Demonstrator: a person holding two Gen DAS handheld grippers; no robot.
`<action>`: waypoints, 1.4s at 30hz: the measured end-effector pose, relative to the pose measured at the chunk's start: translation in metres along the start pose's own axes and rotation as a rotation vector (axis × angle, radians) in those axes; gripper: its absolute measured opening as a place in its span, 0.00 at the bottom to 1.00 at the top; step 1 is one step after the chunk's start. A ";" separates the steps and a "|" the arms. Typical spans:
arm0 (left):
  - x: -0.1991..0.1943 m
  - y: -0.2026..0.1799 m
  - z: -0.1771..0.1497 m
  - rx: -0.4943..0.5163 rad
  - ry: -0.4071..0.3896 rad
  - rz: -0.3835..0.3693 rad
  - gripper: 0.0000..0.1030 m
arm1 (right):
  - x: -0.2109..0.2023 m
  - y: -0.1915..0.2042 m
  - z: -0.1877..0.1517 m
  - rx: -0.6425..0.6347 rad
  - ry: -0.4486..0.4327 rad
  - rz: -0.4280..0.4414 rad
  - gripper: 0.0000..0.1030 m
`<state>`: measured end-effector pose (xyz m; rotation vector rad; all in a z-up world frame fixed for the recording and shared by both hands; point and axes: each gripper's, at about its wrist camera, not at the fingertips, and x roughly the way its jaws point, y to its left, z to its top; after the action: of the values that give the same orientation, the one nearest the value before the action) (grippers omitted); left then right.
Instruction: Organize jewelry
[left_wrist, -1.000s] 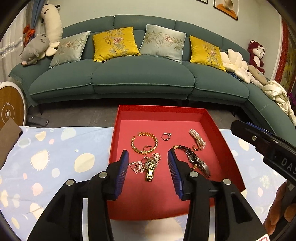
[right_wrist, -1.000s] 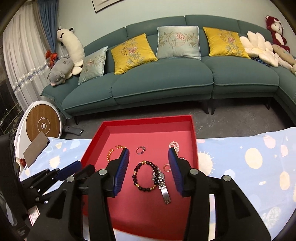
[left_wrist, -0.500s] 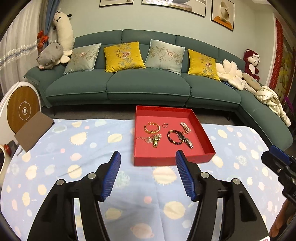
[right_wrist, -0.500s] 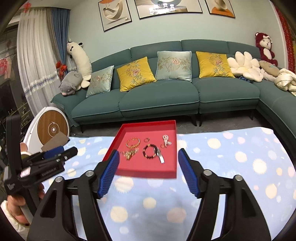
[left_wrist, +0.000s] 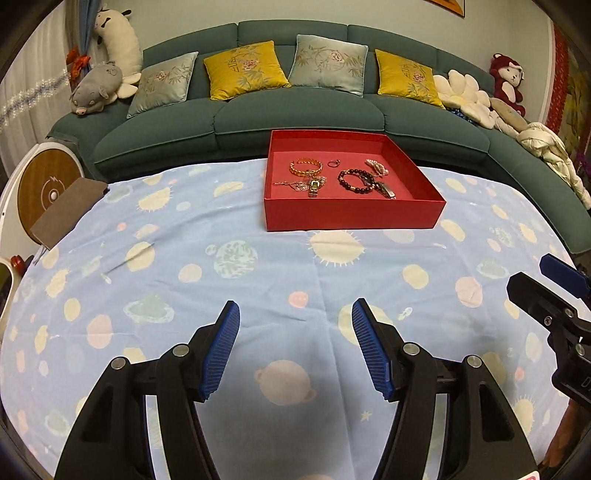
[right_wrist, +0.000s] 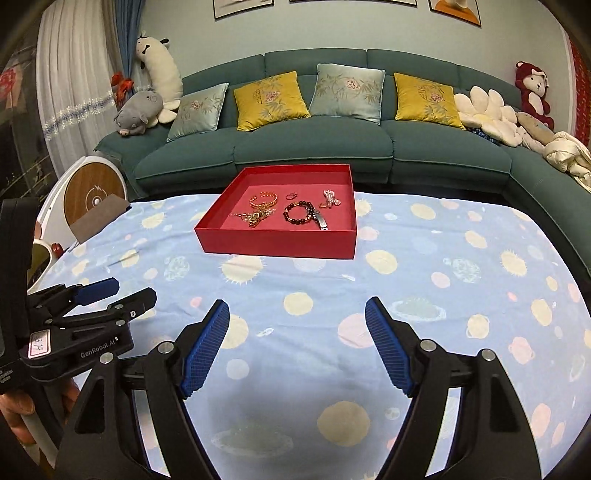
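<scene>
A red tray (left_wrist: 354, 214) (right_wrist: 275, 243) stands at the far side of the table. In it lie a gold chain bracelet (left_wrist: 306, 167) (right_wrist: 263, 199), a small ring (left_wrist: 333, 163), a dark bead bracelet (left_wrist: 355, 180) (right_wrist: 300, 214), a gold watch with a chain (left_wrist: 313, 184) (right_wrist: 255, 218), a silver watch (left_wrist: 386, 189) and a pearl piece (left_wrist: 376, 167) (right_wrist: 330, 197). My left gripper (left_wrist: 291, 325) is open and empty over the near tablecloth. My right gripper (right_wrist: 297, 325) is open and empty too, far from the tray.
A blue tablecloth with planet prints (left_wrist: 221, 266) covers the table. A green sofa (left_wrist: 295, 110) with cushions and plush toys stands behind. A round wooden device (left_wrist: 44, 184) and a brown card (left_wrist: 68, 206) are at the left edge.
Both grippers have pulled back from over the tray to the near side of the table and opened wider. The jewelry lies unmoved in the tray.
</scene>
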<state>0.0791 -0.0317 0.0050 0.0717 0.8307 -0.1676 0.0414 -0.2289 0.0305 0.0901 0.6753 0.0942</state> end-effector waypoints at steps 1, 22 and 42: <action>0.002 0.000 0.000 0.001 0.003 -0.005 0.59 | 0.003 0.001 -0.001 -0.002 0.004 -0.004 0.71; 0.010 -0.006 -0.006 0.007 0.009 0.033 0.65 | 0.030 0.020 -0.013 -0.031 0.066 0.006 0.76; 0.019 -0.004 -0.010 -0.005 0.003 0.093 0.72 | 0.038 0.027 -0.016 -0.034 0.072 -0.039 0.81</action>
<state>0.0831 -0.0367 -0.0157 0.1059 0.8293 -0.0779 0.0596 -0.1973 -0.0029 0.0412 0.7470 0.0718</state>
